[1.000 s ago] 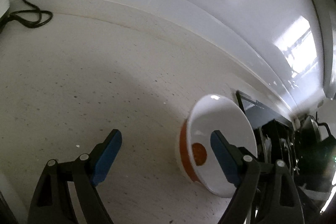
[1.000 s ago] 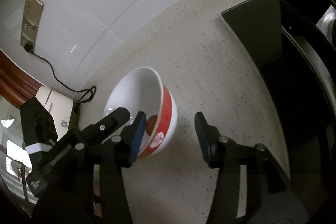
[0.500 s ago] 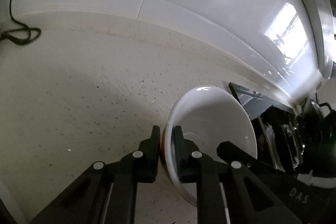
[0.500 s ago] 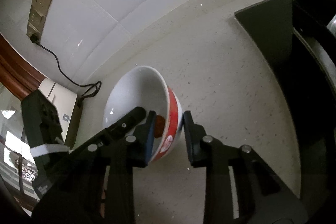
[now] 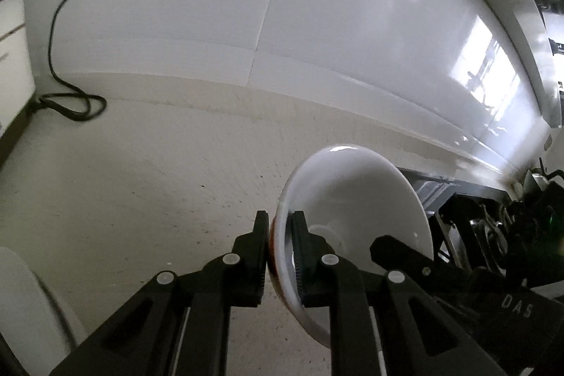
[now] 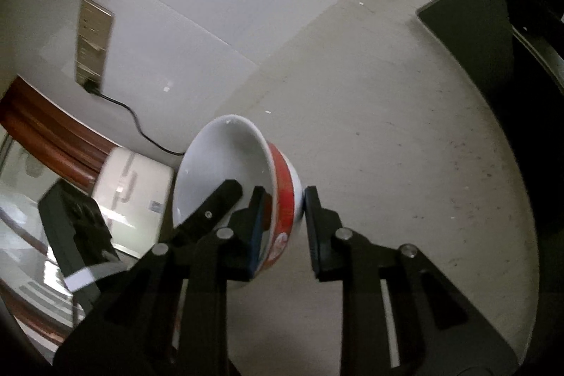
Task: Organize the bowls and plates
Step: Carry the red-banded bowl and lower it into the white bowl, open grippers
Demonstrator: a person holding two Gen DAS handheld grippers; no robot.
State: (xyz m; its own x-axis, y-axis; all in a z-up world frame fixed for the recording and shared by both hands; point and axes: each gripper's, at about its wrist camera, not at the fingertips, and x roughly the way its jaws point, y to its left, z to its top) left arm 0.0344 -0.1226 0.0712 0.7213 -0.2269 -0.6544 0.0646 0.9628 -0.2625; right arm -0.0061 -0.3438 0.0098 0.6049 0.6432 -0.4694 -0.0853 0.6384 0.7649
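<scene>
A white bowl with a red band is held tilted above the speckled counter. My left gripper is shut on the bowl's near rim, one finger inside and one outside. My right gripper straddles the opposite rim, its left finger inside the bowl and its right finger outside, with a small gap showing at the outer wall. The left gripper's body shows at the left of the right wrist view.
A black dish rack stands at the right, also dark at the right wrist view's edge. A black cable lies by the white wall. A white appliance sits at the far left.
The left gripper stays shut on the rim. The bowl has risen off the counter and tilted. The right gripper's fingers have closed in around the opposite rim.
</scene>
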